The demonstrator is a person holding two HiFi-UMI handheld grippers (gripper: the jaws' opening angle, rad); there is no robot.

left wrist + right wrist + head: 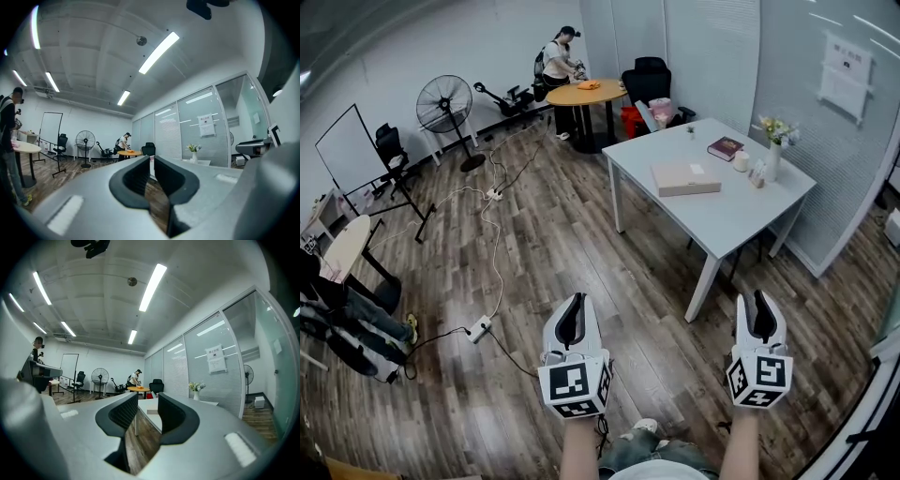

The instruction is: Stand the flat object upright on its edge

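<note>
A flat tan box (685, 178) lies on the white table (731, 211) ahead and to the right, with a dark red book (725, 147) behind it. Both grippers are held level over the wooden floor, well short of the table. My left gripper (575, 302) (150, 160) has its jaws nearly together, with only a thin slit and nothing between them. My right gripper (759, 298) (147, 397) stands open with a wider gap, also with nothing in it. In the right gripper view the table's corner (151, 420) and the tan box (153, 411) show through that gap.
A vase of flowers (773, 155) and a cup (741, 161) stand on the table's right end. A power strip (480, 328) and cables lie on the floor at left. Further off are a fan (445, 103), a round table with a person (558, 56), and a glass wall at right.
</note>
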